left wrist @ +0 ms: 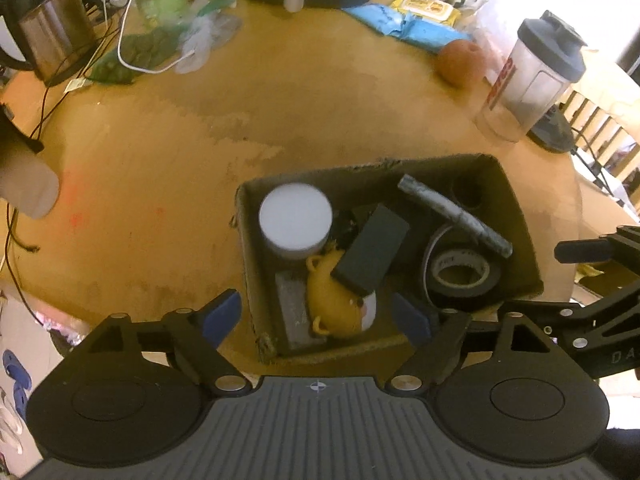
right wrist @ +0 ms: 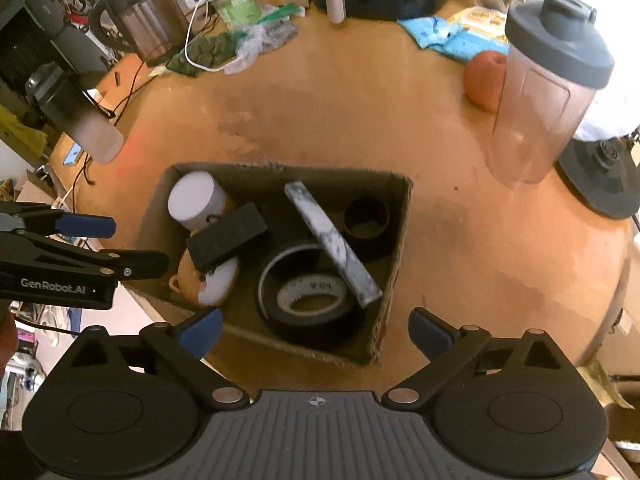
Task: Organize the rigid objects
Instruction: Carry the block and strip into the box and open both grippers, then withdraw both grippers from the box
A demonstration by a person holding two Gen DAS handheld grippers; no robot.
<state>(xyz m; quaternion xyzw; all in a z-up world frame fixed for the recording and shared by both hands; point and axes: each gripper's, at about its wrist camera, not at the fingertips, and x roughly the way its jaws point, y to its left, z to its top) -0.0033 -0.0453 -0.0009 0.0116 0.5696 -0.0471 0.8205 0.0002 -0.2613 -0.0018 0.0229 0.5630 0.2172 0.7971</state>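
An open cardboard box [left wrist: 360, 182] [right wrist: 280, 346] sits on the wooden table near its front edge. Inside lie a white-lidded jar [left wrist: 295, 216] [right wrist: 192, 198], a black block [left wrist: 372, 250] [right wrist: 226, 236], a yellow toy [left wrist: 332, 304], a grey slab [left wrist: 294, 308], black tape rolls [left wrist: 460, 276] [right wrist: 310, 300], a silver-grey bar [left wrist: 456, 216] [right wrist: 332, 244] and a small dark ring [right wrist: 366, 216]. My left gripper [left wrist: 318, 316] [right wrist: 120, 245] hovers open over the box's left half, empty. Over the right half my right gripper [right wrist: 316, 330] [left wrist: 560, 276] is also open, holding nothing.
A lidded shaker bottle [left wrist: 532, 80] [right wrist: 548, 92] and an orange fruit [left wrist: 460, 62] stand at the right. A kettle [left wrist: 44, 20], cables and green bags crowd the back left. A frosted bottle [right wrist: 88, 128] stands at the left, and a blue packet [left wrist: 420, 28] lies at the back.
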